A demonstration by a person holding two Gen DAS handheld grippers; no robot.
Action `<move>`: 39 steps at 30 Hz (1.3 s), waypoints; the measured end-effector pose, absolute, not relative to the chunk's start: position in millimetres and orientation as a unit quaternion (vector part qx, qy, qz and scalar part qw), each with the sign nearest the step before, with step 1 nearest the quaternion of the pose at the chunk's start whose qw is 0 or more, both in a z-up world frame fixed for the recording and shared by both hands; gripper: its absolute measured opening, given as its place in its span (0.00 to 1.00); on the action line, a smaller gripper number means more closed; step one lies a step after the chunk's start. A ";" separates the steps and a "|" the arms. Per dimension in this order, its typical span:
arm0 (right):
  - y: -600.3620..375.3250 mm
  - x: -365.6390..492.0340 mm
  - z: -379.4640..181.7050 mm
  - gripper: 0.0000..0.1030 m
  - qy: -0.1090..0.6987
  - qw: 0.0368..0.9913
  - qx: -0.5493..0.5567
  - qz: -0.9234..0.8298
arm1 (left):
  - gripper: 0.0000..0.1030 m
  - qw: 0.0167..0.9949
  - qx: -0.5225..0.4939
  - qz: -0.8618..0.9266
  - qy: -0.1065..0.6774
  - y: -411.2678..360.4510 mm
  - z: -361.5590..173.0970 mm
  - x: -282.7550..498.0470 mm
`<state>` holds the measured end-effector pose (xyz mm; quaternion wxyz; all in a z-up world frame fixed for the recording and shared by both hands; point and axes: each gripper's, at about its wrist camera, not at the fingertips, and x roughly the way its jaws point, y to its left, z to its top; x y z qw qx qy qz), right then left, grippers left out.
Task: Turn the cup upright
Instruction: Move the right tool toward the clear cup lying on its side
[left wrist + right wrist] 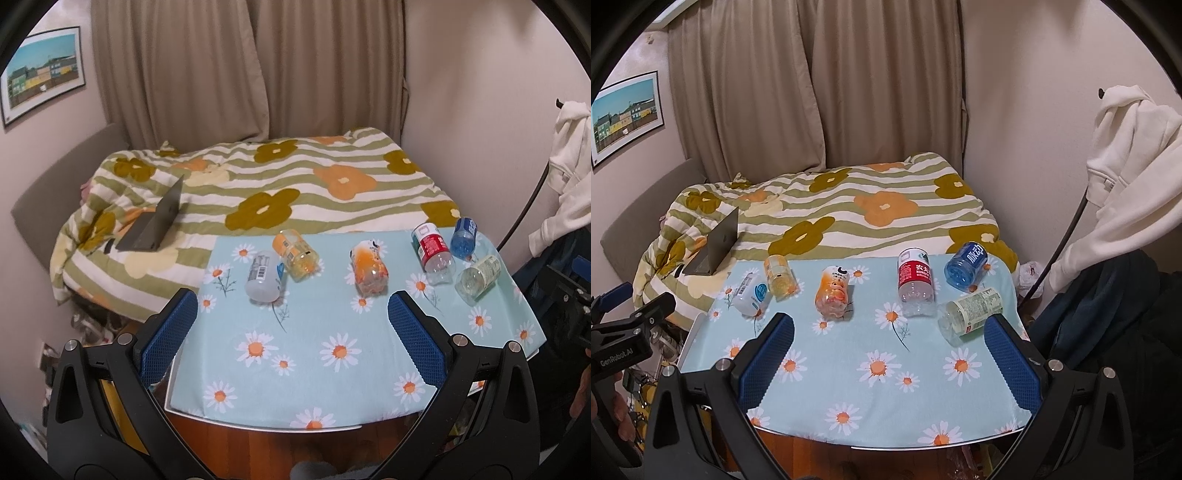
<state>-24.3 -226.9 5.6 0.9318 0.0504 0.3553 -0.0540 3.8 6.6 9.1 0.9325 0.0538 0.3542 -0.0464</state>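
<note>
Several bottle-shaped cups lie on their sides on a table with a light blue daisy cloth (303,373) (886,391). From left: a white one (264,277) (751,293), a yellow one (295,254) (780,277), an orange one (369,267) (833,293), a red-labelled one (432,253) (915,282), a blue one (463,238) (966,265) and a green-labelled one (478,277) (971,312). My left gripper (291,328) is open and empty over the table's near left part. My right gripper (890,350) is open and empty over the near right part.
A bed with a flowered striped quilt (280,184) stands behind the table, with an open laptop (155,221) on it. A white hoodie (1130,155) hangs at the right. The left gripper's body (624,332) shows at the left edge of the right wrist view.
</note>
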 end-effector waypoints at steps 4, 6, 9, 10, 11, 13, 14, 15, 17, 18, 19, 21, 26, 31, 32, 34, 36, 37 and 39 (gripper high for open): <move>-222.7 -22.0 5.0 1.00 0.360 0.927 0.066 -0.076 | 1.00 0.926 0.057 -0.068 0.366 7.6 5.9 17.2; -222.6 -21.6 3.5 1.00 0.361 0.925 0.075 -0.092 | 1.00 0.924 0.060 -0.081 0.369 7.9 2.5 25.2; -226.6 -18.4 -2.6 1.00 0.366 0.919 0.090 -0.119 | 1.00 0.917 0.063 -0.097 0.382 10.7 -6.6 40.2; -229.3 -16.4 -5.1 1.00 0.370 0.915 0.097 -0.127 | 1.00 0.914 0.063 -0.102 0.387 9.7 -9.7 44.7; -232.5 -13.9 -7.8 1.00 0.373 0.912 0.105 -0.133 | 1.00 0.911 0.064 -0.108 0.392 6.5 -14.0 50.0; -240.8 -9.1 -14.7 1.00 0.381 0.905 0.121 -0.146 | 1.00 0.906 0.066 -0.115 0.402 3.6 -20.7 57.5; -245.1 -6.1 -18.2 1.00 0.386 0.901 0.127 -0.152 | 1.00 0.903 0.068 -0.119 0.407 0.5 -24.5 61.9; -250.4 -2.5 -22.3 1.00 0.391 0.897 0.136 -0.158 | 1.00 0.900 0.071 -0.122 0.412 -2.6 -29.3 67.0; -262.4 4.6 -31.2 1.00 0.399 0.888 0.154 -0.169 | 1.00 0.894 0.075 -0.126 0.423 -6.7 -37.5 76.8; -269.4 9.0 -36.5 1.00 0.404 0.883 0.165 -0.173 | 1.00 0.891 0.078 -0.129 0.428 -10.1 -42.4 83.2; -276.5 14.3 -42.9 1.00 0.410 0.877 0.178 -0.176 | 1.00 0.889 0.081 -0.130 0.431 -13.0 -46.5 87.7; -291.9 25.4 -55.3 1.00 0.419 0.867 0.203 -0.180 | 1.00 0.882 0.089 -0.131 0.444 -20.9 -56.4 100.3; -334.0 55.9 -92.3 1.00 0.448 0.829 0.274 -0.195 | 1.00 0.868 0.099 -0.137 0.467 -47.1 -75.8 136.0; -368.7 82.2 -131.8 1.00 0.478 0.785 0.334 -0.208 | 1.00 0.856 0.108 -0.145 0.484 -75.5 -93.2 167.6; -374.7 86.0 -139.3 1.00 0.482 0.777 0.346 -0.208 | 1.00 0.854 0.112 -0.147 0.486 -82.8 -97.2 175.2; -384.7 92.3 -154.6 1.00 0.490 0.761 0.371 -0.210 | 1.00 0.850 0.116 -0.149 0.492 -93.6 -103.7 186.5; -392.0 97.1 -166.3 0.95 0.495 0.748 0.389 -0.212 | 1.00 0.843 0.119 -0.152 0.501 -103.5 -110.9 198.1; -396.2 100.2 -172.2 0.95 0.497 0.742 0.397 -0.212 | 1.00 0.841 0.121 -0.152 0.505 -108.0 -113.9 202.9; -403.3 105.9 -179.6 0.91 0.498 0.734 0.407 -0.218 | 1.00 0.837 0.126 -0.154 0.509 -117.0 -119.2 211.7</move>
